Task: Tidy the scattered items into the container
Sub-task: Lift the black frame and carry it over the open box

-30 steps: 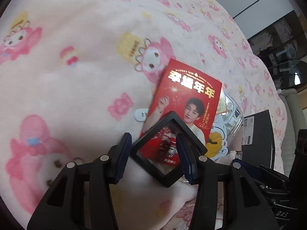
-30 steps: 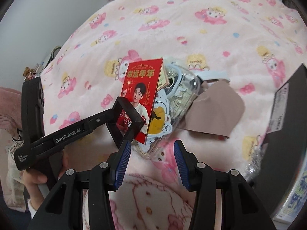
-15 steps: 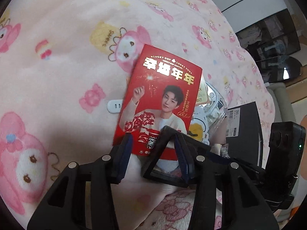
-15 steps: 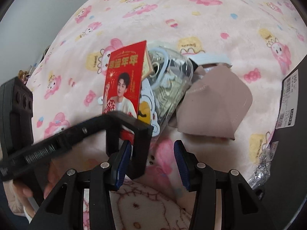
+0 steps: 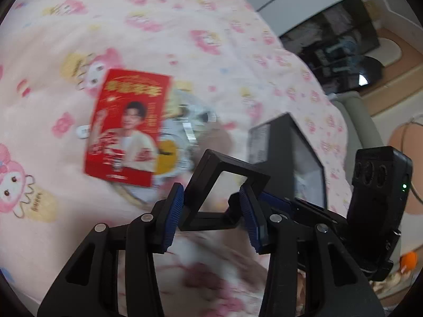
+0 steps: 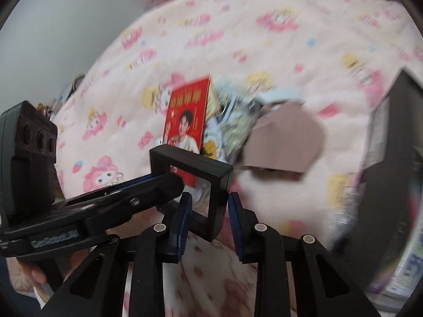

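Left wrist view first: the left gripper [image 5: 211,211] has its blue-padded fingers [image 5: 173,215] clamped on a square black plastic frame with a see-through middle [image 5: 224,182], held tilted on one corner above the pink cartoon-print blanket [image 5: 132,26]. The right gripper [image 5: 272,202] pokes in from the right, touching the frame's far side. On the blanket to the left lies a red card with a printed portrait [image 5: 127,129], partly covering a clear plastic pouch with yellow stickers [image 5: 182,132]. Off to the right sits an open black box [image 5: 288,153], near the frame but apart from it. Everything's pretty blurry.

Right wrist view: the right gripper [image 6: 208,214] is closing its jaws with the frame's [image 6: 190,166] lower right corner between them; the pads look just about on it, can't tell if they're actually squeezing. The left gripper [image 6: 169,185] comes in from the left, gripping the frame's left edge. Behind it are the red card [image 6: 186,121], a folded dusty-pink cloth [image 6: 285,142] and the black box [image 6: 396,121] at the right edge.
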Tool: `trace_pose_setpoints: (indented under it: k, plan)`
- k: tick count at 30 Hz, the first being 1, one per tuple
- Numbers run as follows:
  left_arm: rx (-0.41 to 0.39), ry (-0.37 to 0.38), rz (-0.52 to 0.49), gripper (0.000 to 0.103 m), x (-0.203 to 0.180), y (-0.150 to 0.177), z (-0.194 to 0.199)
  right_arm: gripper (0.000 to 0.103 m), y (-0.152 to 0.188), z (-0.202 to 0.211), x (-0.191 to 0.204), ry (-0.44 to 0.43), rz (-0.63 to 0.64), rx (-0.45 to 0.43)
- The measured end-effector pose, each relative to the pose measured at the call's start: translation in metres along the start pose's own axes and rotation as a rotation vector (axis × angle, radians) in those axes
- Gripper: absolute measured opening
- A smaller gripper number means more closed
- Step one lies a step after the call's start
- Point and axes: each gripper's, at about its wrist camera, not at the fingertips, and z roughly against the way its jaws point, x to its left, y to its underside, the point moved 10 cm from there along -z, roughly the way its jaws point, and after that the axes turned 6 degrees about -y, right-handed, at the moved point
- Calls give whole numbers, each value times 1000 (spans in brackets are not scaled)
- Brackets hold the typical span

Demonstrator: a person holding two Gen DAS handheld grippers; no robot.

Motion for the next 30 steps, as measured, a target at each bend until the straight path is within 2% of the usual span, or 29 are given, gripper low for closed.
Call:
trace_pose_setpoints:
  k: [3, 7, 12, 15, 21, 24, 27, 30]
  plan:
    - [0, 15, -75, 44, -41, 5, 1, 25, 5, 42, -11, -6, -27, -80]
    - [31, 70, -152, 44, -98, 19, -10, 25, 12, 95, -37, 4, -62, -156]
    - [97, 134, -238, 44, -169, 49, -37, 25, 33, 151, -89, 58, -131, -234]
    - [136, 138, -291, 44, -205, 64, -61, 25, 50, 173, -123, 99, -177, -260]
    - [215, 150, -346, 44, -265, 97, -114, 25, 83, 202, -196, 172, -266, -268]
    - [262, 134, -358, 44, -279, 104, -144, 25, 91, 206, -229, 170, -304, -248]
    - [299, 116, -349, 43, -285, 101, -172, 25, 85, 202, -260, 182, -285, -201]
    - [334, 84, -337, 43, -284, 99, -197, 25, 81, 189, -288, 158, -312, -159]
